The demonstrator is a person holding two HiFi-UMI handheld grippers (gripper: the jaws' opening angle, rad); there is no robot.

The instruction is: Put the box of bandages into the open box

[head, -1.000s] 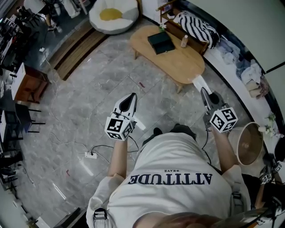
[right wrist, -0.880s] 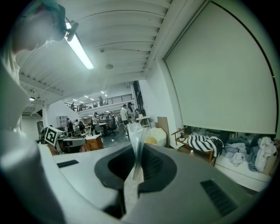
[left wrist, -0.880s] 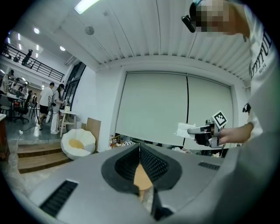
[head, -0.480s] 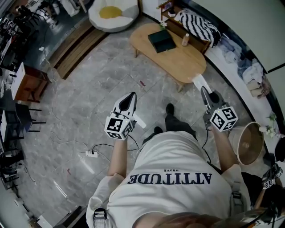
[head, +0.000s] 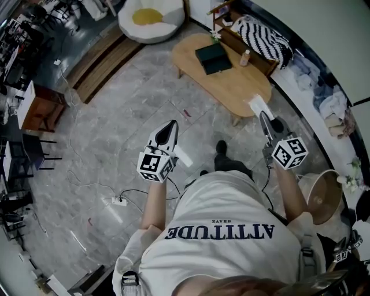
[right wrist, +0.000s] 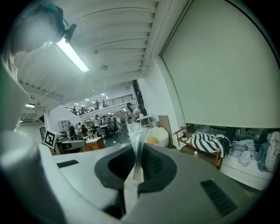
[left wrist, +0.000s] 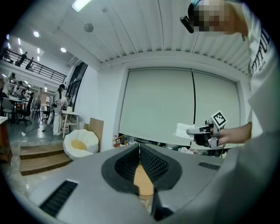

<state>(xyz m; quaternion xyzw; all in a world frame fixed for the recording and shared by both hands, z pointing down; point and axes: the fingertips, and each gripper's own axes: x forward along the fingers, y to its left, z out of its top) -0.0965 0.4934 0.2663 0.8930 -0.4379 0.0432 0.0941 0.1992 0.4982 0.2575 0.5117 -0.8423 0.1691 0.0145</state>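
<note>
My right gripper (head: 263, 117) is shut on the box of bandages (head: 258, 105), a flat white pack in clear wrap that sticks up between the jaws (right wrist: 135, 133). It hangs in the air near the close end of the wooden coffee table (head: 237, 87). The open box (head: 213, 58), dark and square, lies on the far part of that table. My left gripper (head: 170, 125) is held over the grey floor, jaws closed to a point with nothing in them. From the left gripper view the right gripper and its white pack (left wrist: 184, 130) show at mid right.
A small bottle (head: 245, 56) stands on the table beside the open box. Behind it are a striped cushion (head: 266, 37) and a white beanbag (head: 151, 17). A round fan (head: 318, 196) stands at the right. A power strip with cable (head: 118, 201) lies on the floor at the left.
The person has stepped forward, one foot now ahead on the floor. Both grippers keep their pose and the right one still holds the pack.
</note>
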